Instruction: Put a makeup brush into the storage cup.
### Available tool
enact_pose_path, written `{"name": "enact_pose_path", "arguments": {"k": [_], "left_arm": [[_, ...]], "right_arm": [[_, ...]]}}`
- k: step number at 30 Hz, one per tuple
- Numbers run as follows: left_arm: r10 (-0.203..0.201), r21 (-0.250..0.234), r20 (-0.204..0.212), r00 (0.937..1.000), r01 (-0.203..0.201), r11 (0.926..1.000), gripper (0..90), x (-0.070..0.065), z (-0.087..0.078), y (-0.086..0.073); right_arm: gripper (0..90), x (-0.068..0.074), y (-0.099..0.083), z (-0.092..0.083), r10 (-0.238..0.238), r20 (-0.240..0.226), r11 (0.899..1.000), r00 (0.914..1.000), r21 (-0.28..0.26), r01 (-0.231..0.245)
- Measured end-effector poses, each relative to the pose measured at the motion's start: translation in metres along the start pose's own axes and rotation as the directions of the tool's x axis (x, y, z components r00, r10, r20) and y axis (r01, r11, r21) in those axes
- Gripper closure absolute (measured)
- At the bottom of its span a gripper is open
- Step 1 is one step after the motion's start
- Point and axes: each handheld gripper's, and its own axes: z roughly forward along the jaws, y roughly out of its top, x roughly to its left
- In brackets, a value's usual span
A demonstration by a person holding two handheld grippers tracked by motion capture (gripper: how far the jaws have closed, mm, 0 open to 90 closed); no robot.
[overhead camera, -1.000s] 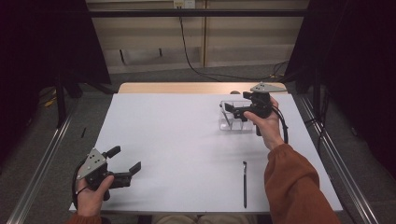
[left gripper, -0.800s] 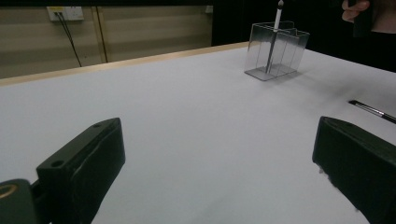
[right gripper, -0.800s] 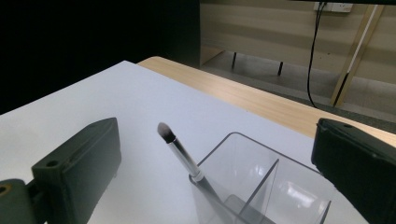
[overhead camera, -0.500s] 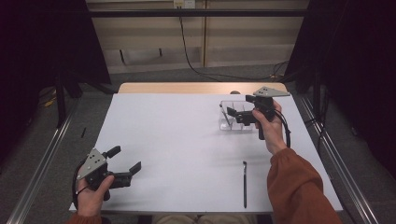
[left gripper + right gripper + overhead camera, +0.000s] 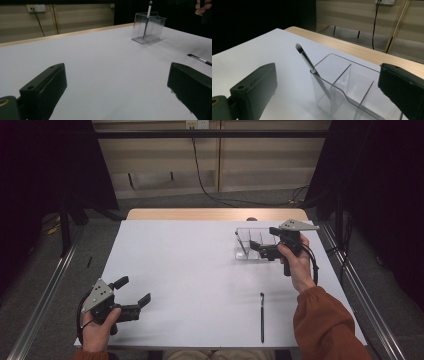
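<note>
A clear plastic organizer [image 5: 254, 251] [image 5: 347, 87] [image 5: 148, 27] with several compartments stands at the table's back right. A slim makeup brush [image 5: 242, 247] [image 5: 308, 61] [image 5: 147, 18] leans in its left compartment, tip up. A second black brush [image 5: 261, 316] [image 5: 200, 59] lies flat near the front edge. My right gripper [image 5: 262, 241] [image 5: 327, 90] hovers open just right of the organizer, jaws pointing at it and holding nothing. At the front left corner my left gripper [image 5: 134, 290] [image 5: 115, 92] rests open and empty.
The white table [image 5: 190, 270] has a wooden strip [image 5: 215, 214] along its far edge. Metal rails [image 5: 45, 290] run along both sides of the table. A wall socket and cable [image 5: 196, 140] hang behind. A hand [image 5: 203, 7] shows beyond the organizer.
My right gripper has drawn back to the right and a little toward the person, away from the organizer. The left gripper has stayed still.
</note>
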Motion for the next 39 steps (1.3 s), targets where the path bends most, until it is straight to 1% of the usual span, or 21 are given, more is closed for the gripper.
{"name": "enact_pose_path", "arguments": {"k": [3, 5, 7, 9, 10, 12, 14, 15, 17, 19, 23, 25, 27, 29, 33, 36, 37, 38, 39], "left_arm": [[0.001, 0.002, 0.002, 1.0000, -0.001, 1.0000, 2.6, -0.001, 0.001, 0.000], [0.002, 0.003, 0.003, 1.0000, -0.002, 1.0000, 2.6, -0.001, 0.001, 0.000], [0.002, 0.001, 0.002, 1.0000, -0.002, 1.0000, 2.6, -0.001, 0.000, 0.000], [0.003, 0.002, 0.000, 1.0000, -0.003, 1.0000, 2.5, -0.001, 0.000, 0.000], [0.004, 0.002, 0.000, 1.0000, -0.004, 1.0000, 2.5, -0.001, 0.000, 0.000], [0.002, 0.002, 0.003, 1.0000, -0.002, 1.0000, 2.5, -0.001, 0.000, 0.000], [0.004, 0.004, 0.003, 1.0000, -0.004, 1.0000, 2.5, -0.001, 0.000, 0.000], [0.005, 0.004, 0.002, 1.0000, -0.005, 1.0000, 2.5, 0.000, 0.000, 0.000], [0.002, 0.004, 0.001, 1.0000, -0.002, 1.0000, 2.5, 0.000, 0.000, 0.000], [0.004, 0.004, 0.002, 1.0000, -0.004, 1.0000, 2.5, 0.000, 0.000, 0.000], [0.004, 0.004, 0.000, 1.0000, -0.004, 1.0000, 2.5, -0.001, 0.000, 0.000], [0.004, 0.003, 0.000, 1.0000, -0.004, 1.0000, 2.5, -0.001, 0.000, 0.000], [0.003, 0.002, -0.001, 1.0000, -0.003, 1.0000, 2.5, -0.001, 0.000, 0.000], [0.004, 0.003, -0.001, 1.0000, -0.004, 1.0000, 2.5, -0.001, -0.001, 0.000], [0.003, 0.001, -0.003, 1.0000, -0.003, 1.0000, 2.5, -0.001, -0.001, 0.000], [0.003, 0.000, -0.003, 1.0000, -0.003, 1.0000, 2.5, -0.001, -0.001, 0.000], [0.002, 0.000, -0.003, 1.0000, -0.002, 1.0000, 2.5, -0.001, -0.001, 0.000], [0.003, 0.001, -0.002, 1.0000, -0.003, 1.0000, 2.5, -0.001, -0.001, 0.000], [0.004, 0.001, -0.003, 1.0000, -0.004, 1.0000, 2.5, -0.001, -0.001, 0.000]], "right_arm": [[2.1, 0.000, 0.001, -0.005, 0.001, 0.010, 1.000, 0.9999, -0.014, -0.001], [2.3, 0.001, 0.002, -0.010, -0.007, 0.019, 1.000, 0.9998, -0.017, 0.008], [2.3, 0.001, 0.002, -0.011, -0.008, 0.019, 1.000, 0.9998, -0.021, 0.008], [2.3, 0.001, 0.001, -0.017, -0.011, 0.020, 1.000, 0.9997, -0.023, 0.011], [2.3, 0.001, 0.000, -0.019, -0.013, 0.024, 1.000, 0.9996, -0.020, 0.013], [2.4, 0.000, -0.004, -0.022, -0.022, 0.025, 1.000, 0.9995, 0.007, 0.022], [2.4, -0.001, -0.007, -0.026, -0.016, 0.025, 1.000, 0.9996, 0.019, 0.016], [2.5, -0.002, -0.008, -0.028, -0.008, 0.021, 1.000, 0.9997, 0.017, 0.008], [2.7, -0.002, -0.011, -0.033, -0.010, 0.022, 1.000, 0.9997, 0.008, 0.010], [2.3, -0.002, -0.014, -0.038, -0.008, 0.011, 1.000, 0.9999, 0.009, 0.008], [2.6, 0.001, -0.017, -0.047, -0.012, 0.020, 1.000, 0.9997, 0.018, 0.012], [2.4, 0.003, -0.018, -0.052, -0.016, 0.017, 1.000, 0.9997, 0.014, 0.015], [2.7, 0.005, -0.019, -0.056, -0.020, 0.021, 1.000, 0.9996, -0.003, 0.020], [2.6, 0.007, -0.021, -0.060, -0.026, 0.020, 1.000, 0.9995, 0.003, 0.026], [2.6, 0.008, -0.025, -0.068, -0.022, 0.029, 1.000, 0.9993, 0.007, 0.022], [2.6, 0.007, -0.027, -0.076, -0.014, 0.040, 1.000, 0.9991, -0.003, 0.014], [2.6, 0.007, -0.028, -0.078, -0.014, 0.051, 1.000, 0.9986, 0.000, 0.014], [2.6, 0.007, -0.032, -0.080, -0.022, 0.054, 1.000, 0.9983, 0.002, 0.022], [2.6, 0.006, -0.034, -0.081, -0.019, 0.055, 1.000, 0.9983, 0.005, 0.019]]}}
